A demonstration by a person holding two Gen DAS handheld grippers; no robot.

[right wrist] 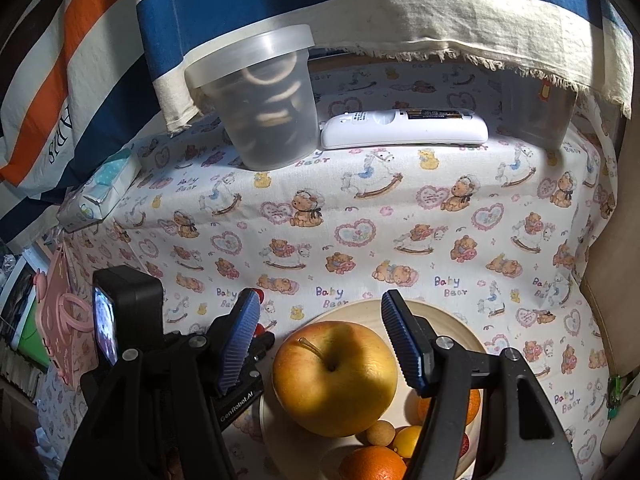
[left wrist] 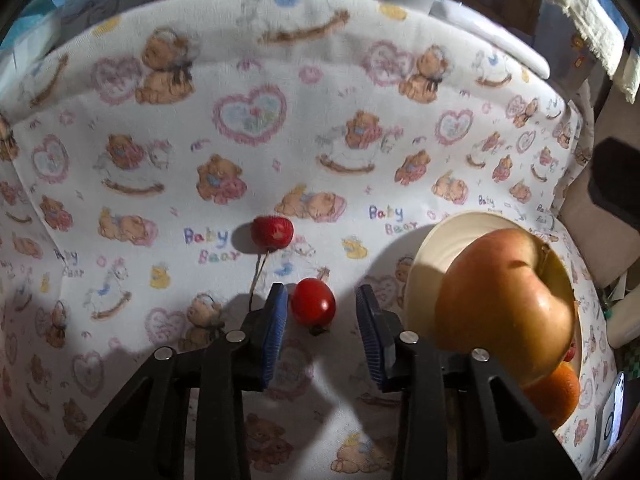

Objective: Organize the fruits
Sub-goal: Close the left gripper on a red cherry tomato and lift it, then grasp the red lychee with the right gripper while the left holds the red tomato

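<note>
Left tool open around cherry tomato; right tool open above apple.

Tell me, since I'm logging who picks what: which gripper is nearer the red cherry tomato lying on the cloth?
Left. The left gripper has the cherry tomato between its open jaws. The right gripper is off to one side over the plate, straddling the apple.

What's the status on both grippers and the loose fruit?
Left gripper open, cherry tomato between jaws, ungripped. Right gripper open over apple on plate. Cherry loose on cloth, nothing blocking.
</note>
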